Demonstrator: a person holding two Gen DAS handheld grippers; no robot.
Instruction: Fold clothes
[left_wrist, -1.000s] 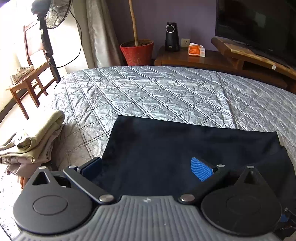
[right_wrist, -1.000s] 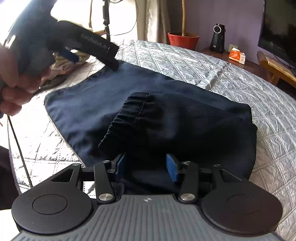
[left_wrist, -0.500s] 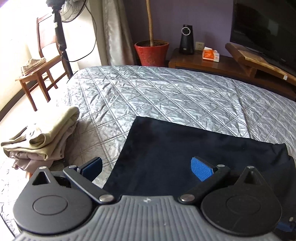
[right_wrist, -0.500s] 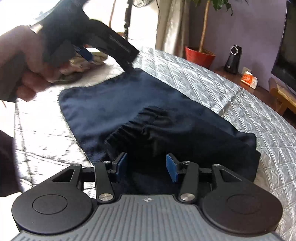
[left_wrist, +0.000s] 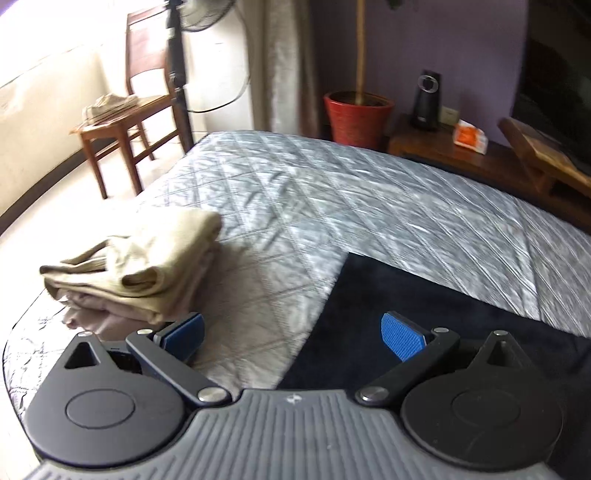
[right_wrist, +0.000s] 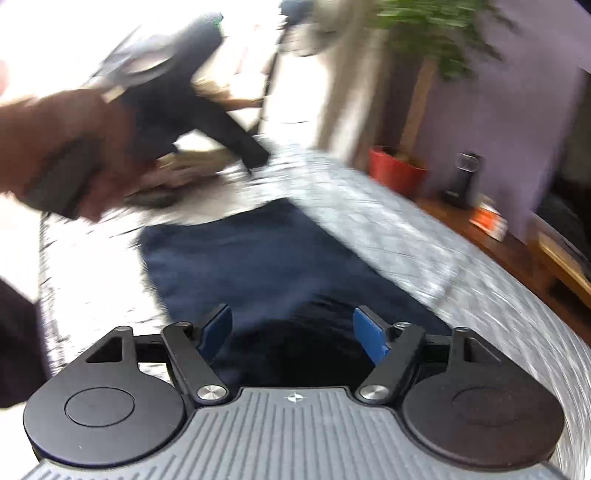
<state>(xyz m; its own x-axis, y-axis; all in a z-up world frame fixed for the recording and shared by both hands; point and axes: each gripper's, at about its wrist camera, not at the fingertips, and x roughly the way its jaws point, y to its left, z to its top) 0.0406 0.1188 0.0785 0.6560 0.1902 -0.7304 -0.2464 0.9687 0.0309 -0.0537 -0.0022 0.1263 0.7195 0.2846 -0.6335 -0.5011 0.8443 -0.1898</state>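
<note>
A dark navy garment (right_wrist: 258, 258) lies flat on the silver quilted bed (left_wrist: 369, 192), with a thicker folded part at its near end. My right gripper (right_wrist: 293, 332) hovers over that near end. Its jaws are opening, and the blue pads (right_wrist: 369, 336) stand clear of the cloth below them. My left gripper (left_wrist: 293, 334) is wide open and holds nothing. It hangs over the left edge of the navy garment (left_wrist: 424, 295). In the blurred right wrist view, a person's hand (right_wrist: 74, 155) holds the left gripper at the upper left.
A stack of folded beige clothes (left_wrist: 140, 269) sits on the bed's left corner, close to my left finger. Beyond the bed are a wooden chair (left_wrist: 122, 122), a standing fan, a red plant pot (left_wrist: 356, 118) and a wooden TV bench (left_wrist: 517, 158).
The right jaws have spread wider, away from the gathered navy cloth they flanked. Both grippers have lifted and rolled. The left one has shifted left, toward the beige stack.
</note>
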